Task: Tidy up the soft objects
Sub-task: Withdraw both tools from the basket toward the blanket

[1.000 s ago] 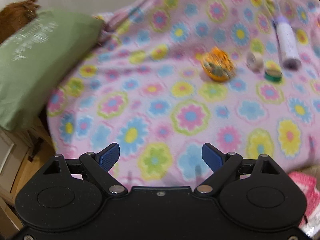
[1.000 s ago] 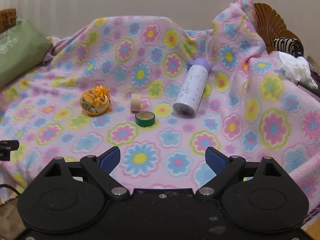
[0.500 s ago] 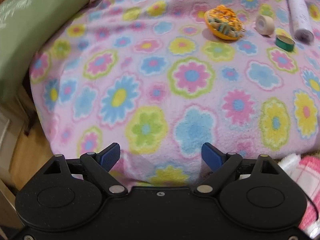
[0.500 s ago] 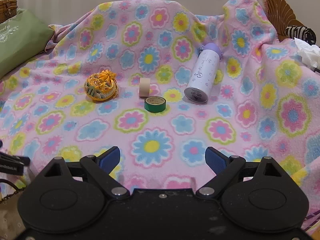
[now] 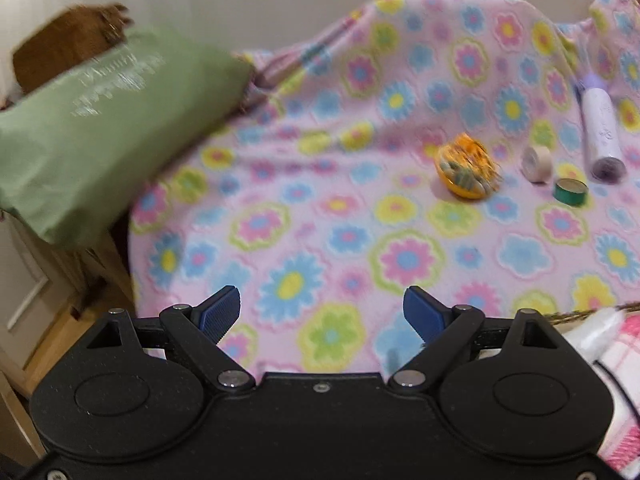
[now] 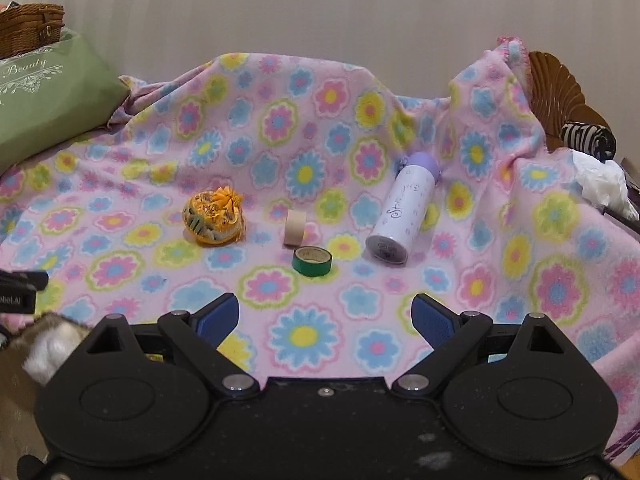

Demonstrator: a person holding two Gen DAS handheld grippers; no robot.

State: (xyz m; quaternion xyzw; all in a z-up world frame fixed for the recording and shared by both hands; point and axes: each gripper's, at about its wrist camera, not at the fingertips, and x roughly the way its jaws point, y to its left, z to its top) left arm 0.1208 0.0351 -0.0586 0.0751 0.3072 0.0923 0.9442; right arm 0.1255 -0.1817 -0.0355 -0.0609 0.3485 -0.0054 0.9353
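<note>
- On the flowered pink blanket, mid-spread: orange fabric pouch, puckered at the top, lying well ahead of both tools. Judged the likeliest soft item to sort.
- Just right of the pouch: beige tape roll on edge, green tape roll flat before it, white bottle with lilac cap on its side.
- Left edge: green cushion, resting against a wicker basket.
- Left gripper: tongs spread, nothing between them. Its view has swung up again from the blanket's near edge to take in cushion and pouch; picture blurred.
- Right gripper: tongs spread wide, empty. Its outlook onto the four items has scarcely shifted.
- Meaning for the task: nothing gripped, nothing relocated; both tools seem merely to be lining up.
</note>
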